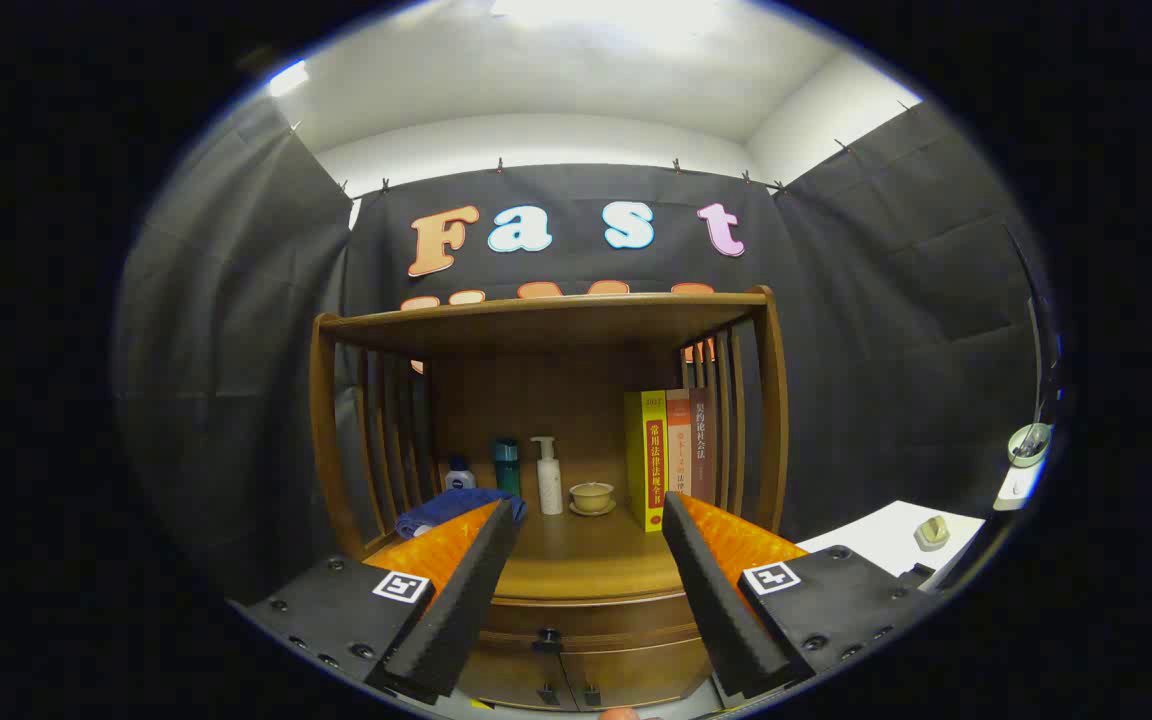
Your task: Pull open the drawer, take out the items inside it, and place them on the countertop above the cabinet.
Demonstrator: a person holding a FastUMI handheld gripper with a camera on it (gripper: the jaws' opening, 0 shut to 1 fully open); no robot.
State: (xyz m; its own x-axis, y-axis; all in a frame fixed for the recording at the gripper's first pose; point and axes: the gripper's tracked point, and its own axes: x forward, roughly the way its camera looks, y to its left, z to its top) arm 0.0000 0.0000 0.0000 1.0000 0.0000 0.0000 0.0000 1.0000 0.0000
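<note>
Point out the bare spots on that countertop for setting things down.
Gripper hangs open before the closed drawer. The countertop is bare along its front, between the folded blue cloth and yellow book. The back is crowded: bottles, pump bottle, cup.

Three books (676, 450), three bottles (548, 476), one cup (591, 494) on a saucer (592, 510), one cloth (446, 508).

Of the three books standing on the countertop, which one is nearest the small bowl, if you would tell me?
The yellow book, leftmost of the three, stands beside the bowl; the orange book and dark red book lie farther right. The gripper is open.
</note>
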